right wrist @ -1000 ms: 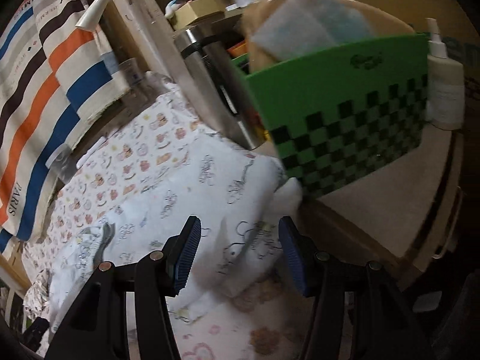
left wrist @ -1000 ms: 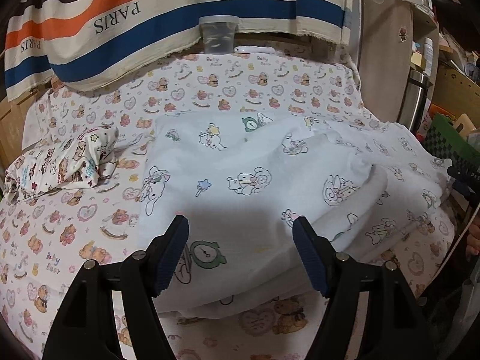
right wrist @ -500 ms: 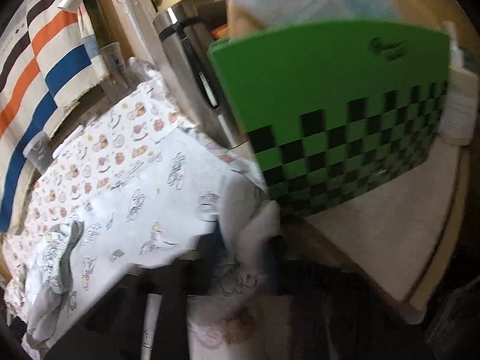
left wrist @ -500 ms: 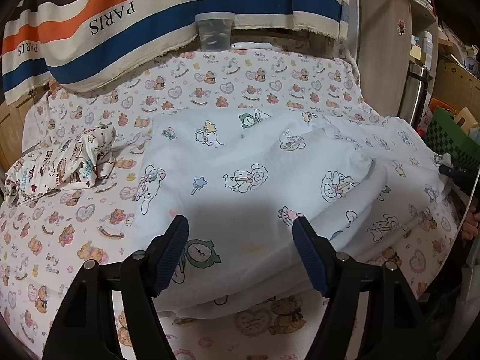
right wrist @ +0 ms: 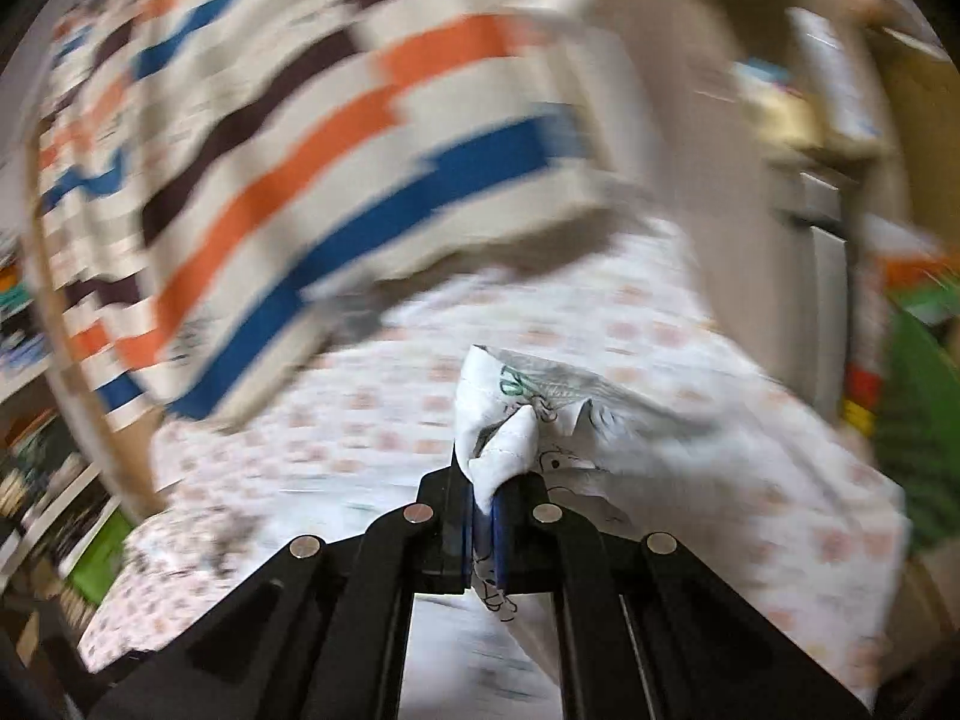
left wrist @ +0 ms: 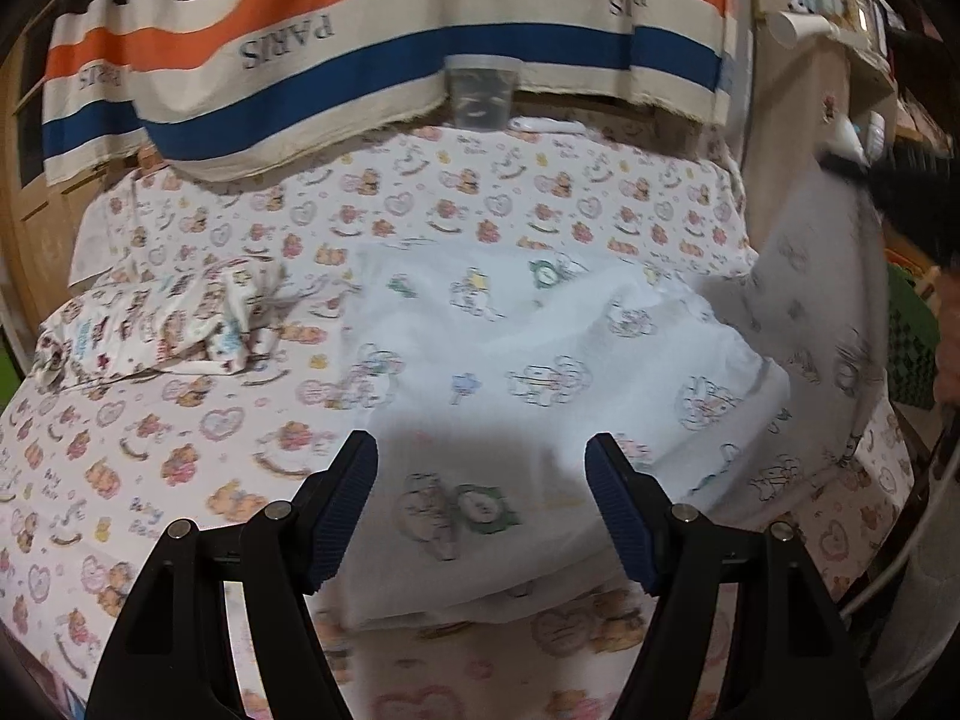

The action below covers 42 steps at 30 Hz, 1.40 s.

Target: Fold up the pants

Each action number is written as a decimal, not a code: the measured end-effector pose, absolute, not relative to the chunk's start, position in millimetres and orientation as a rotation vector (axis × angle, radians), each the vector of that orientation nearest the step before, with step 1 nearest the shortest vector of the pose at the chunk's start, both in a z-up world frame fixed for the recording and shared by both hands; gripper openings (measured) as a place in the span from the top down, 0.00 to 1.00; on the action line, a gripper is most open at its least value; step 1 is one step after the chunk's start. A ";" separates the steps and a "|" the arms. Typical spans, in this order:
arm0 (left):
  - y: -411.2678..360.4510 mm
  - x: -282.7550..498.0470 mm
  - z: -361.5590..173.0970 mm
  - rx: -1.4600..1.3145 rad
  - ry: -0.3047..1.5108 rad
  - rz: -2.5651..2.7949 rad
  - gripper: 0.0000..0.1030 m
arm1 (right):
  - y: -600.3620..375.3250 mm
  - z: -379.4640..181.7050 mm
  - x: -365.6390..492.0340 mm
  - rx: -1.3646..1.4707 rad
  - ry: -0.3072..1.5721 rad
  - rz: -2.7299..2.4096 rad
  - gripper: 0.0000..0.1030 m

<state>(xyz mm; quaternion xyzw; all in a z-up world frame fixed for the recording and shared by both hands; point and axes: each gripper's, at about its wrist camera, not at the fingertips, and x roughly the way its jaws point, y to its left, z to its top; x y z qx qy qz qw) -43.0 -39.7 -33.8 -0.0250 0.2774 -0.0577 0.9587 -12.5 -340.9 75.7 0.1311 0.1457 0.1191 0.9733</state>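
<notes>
White pants (left wrist: 540, 384) with small cartoon prints lie spread over the bear-print bed sheet (left wrist: 198, 438). My left gripper (left wrist: 480, 504) hangs open just above their near edge, with nothing between its blue pads. In the right wrist view my right gripper (right wrist: 483, 516) is shut on a bunched end of the pants (right wrist: 510, 432), and the cloth trails off to the right below it. The left wrist view shows that lifted end as a blurred grey sheet (left wrist: 822, 276) rising at the right, with the dark right gripper body (left wrist: 900, 180) at its top.
A crumpled printed garment (left wrist: 162, 324) lies on the sheet at the left. A striped PARIS cloth (left wrist: 372, 54) hangs behind the bed, with a clear plastic cup (left wrist: 483, 90) below it. A wooden cabinet (left wrist: 792, 120) and a green checked box (left wrist: 912, 348) stand at the right.
My right gripper closed on the pants' right end and swung it up off the bed, turning toward the striped cloth. My left gripper stayed open and drifted slightly.
</notes>
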 end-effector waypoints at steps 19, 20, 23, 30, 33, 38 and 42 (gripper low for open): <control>77.9 -65.9 -61.5 -0.189 0.556 0.115 0.32 | -100.1 -51.3 19.3 0.202 0.699 0.634 0.96; 80.1 -66.1 -62.9 -0.197 0.558 0.116 0.32 | -97.3 -52.4 20.8 0.200 0.700 0.634 0.96; 81.3 -65.1 -65.2 -0.211 0.558 0.110 0.32 | -89.2 -51.3 14.7 0.159 0.687 0.643 0.87; 77.8 -68.7 -63.7 -0.189 0.549 0.129 0.32 | -113.1 -15.6 -12.7 0.163 0.594 0.694 0.50; 74.6 -65.4 -60.3 -0.177 0.551 0.121 0.32 | -137.9 1.7 -20.8 0.196 0.562 0.726 0.50; 53.8 -59.4 -38.6 -0.077 0.495 0.071 0.32 | -198.0 39.3 -10.8 0.172 0.450 0.535 0.50; 36.5 -33.3 -22.3 -0.091 0.508 -0.124 0.32 | -234.4 71.0 8.4 0.086 0.372 0.367 0.50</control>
